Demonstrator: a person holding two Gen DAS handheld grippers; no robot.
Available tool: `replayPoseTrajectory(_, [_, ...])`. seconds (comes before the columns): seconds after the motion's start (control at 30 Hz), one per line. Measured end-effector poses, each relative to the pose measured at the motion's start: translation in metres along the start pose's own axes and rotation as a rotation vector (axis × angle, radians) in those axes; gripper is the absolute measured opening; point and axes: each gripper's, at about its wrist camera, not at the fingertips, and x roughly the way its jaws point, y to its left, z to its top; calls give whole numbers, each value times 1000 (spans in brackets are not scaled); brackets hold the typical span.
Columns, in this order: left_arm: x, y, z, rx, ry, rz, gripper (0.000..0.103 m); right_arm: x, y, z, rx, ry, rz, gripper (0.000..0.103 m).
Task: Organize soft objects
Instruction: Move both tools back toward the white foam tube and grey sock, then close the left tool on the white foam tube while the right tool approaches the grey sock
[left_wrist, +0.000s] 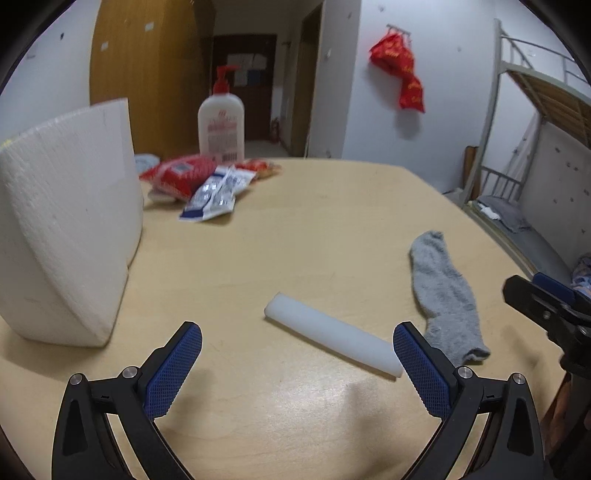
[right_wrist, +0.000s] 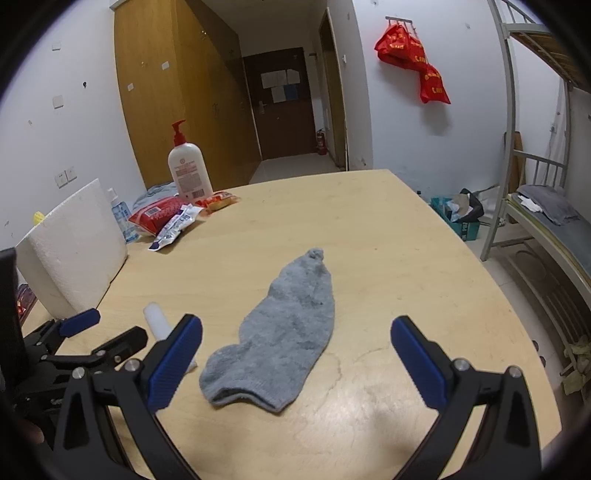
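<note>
Sock (right_wrist: 280, 332) first: a grey one, laid flat on the light wooden table (right_wrist: 388, 236), toe end pointing away and the cuff nearest the right gripper (right_wrist: 296, 347). That gripper's blue-padded fingers are spread wide with nothing between them, and the sock's cuff end is seen in the gap, not touched by either pad. Just left of the sock, a white foam tube (left_wrist: 332, 339) is lying at a slant on the tabletop. It's framed by the left gripper (left_wrist: 297, 350), also spread wide and empty, though the tube's near end is partly hidden behind the right-hand finger in that view, so contact can't be ruled in or out. Further left, a big white foam block (left_wrist: 66, 229) is stood on the table. At the far end, red snack packets (left_wrist: 177, 175), a blue-and-white packet (left_wrist: 216, 194) and a pump bottle (left_wrist: 221, 122) with a red top are clustered together. A red bag (right_wrist: 410, 62) is hung on the back wall.
</note>
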Motion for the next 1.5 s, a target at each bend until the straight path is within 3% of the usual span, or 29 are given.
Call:
replayPoseTrajectory(0.3, [23,-6,2,-44,90,25,97,8,-6,3,-3,16,9,103])
replayPoseTrajectory(0.5, [36,-11,4,-43,139,46,81,8,-10,4,-4,14,14,103])
replayPoseTrajectory(0.77, [45,-15,5,-52,169,38,73,17,-12,7,-6,29,19,103])
replayPoseTrajectory(0.97, [47,-24,9,-30,165,11,48,25,-16,8,-5,49,18,103])
replayPoseTrajectory(1.0, [48,-25,9,-30,166,8,42,26,-16,9,-6,52,18,103])
replayPoseTrajectory(1.07, [49,-24,11,-41,167,-3,17,28,-17,9,-6,56,17,103])
replayPoseTrajectory(1.13, [51,-20,13,-62,170,-39,11,31,-17,8,-6,65,19,103])
replayPoseTrajectory(1.23, [54,-20,15,-65,176,-79,8,35,-17,8,-7,78,25,103])
replayPoseTrajectory(1.5, [49,-18,19,-59,143,-77,7,47,-18,10,7,111,35,103])
